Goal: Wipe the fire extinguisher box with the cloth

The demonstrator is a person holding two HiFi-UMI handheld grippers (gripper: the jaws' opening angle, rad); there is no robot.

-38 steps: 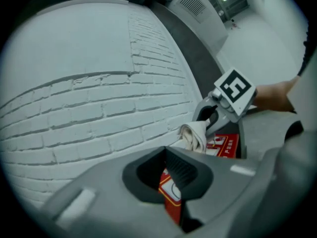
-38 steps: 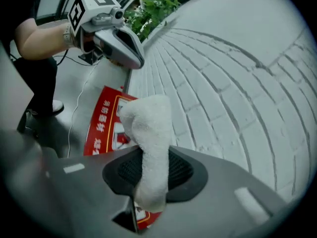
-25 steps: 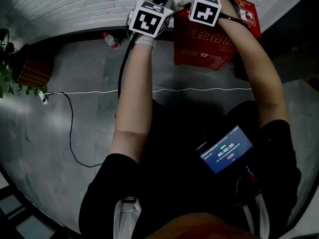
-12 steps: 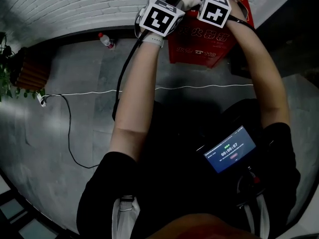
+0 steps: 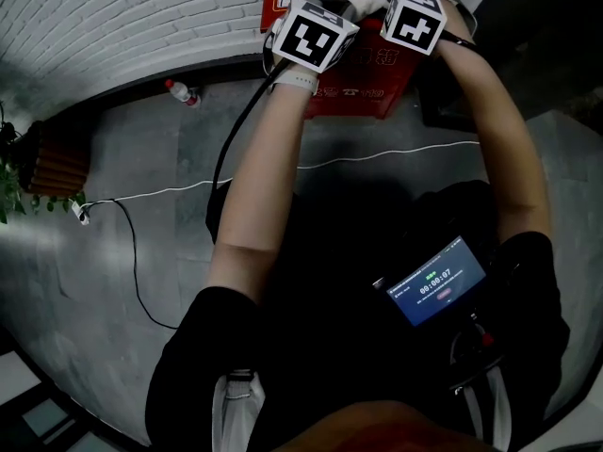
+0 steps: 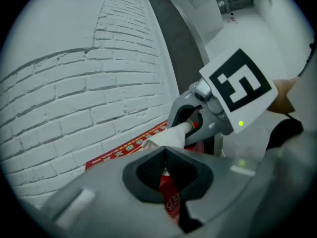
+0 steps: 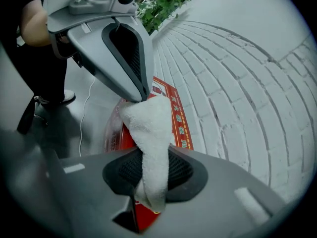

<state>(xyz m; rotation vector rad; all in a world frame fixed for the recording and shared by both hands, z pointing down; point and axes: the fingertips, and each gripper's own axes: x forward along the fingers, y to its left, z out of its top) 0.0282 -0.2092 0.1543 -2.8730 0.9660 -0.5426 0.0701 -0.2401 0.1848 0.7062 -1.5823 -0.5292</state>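
The red fire extinguisher box (image 5: pixel 349 97) stands on the floor against the white brick wall. Both grippers hover over its top, close together. A white cloth (image 7: pixel 151 128) is stretched between them. My right gripper (image 7: pixel 151 170) is shut on the cloth's lower end. My left gripper (image 7: pixel 141 97) pinches the other end with its jaws together. In the left gripper view, the cloth (image 6: pixel 168 137) runs from the right gripper (image 6: pixel 190 125) to my left gripper (image 6: pixel 165 155), with the box (image 6: pixel 124 151) below. In the head view, the marker cubes hide the jaws.
A water bottle (image 5: pixel 181 92) lies at the wall's foot, left of the box. A white cable (image 5: pixel 170 191) crosses the grey floor. A potted plant (image 5: pixel 14 172) stands far left. A dark object (image 5: pixel 452 102) sits right of the box.
Both grippers, with the cloth between them, have shifted along the box's top toward the wall. The head view has swung, so the box and bottle sit higher and further left.
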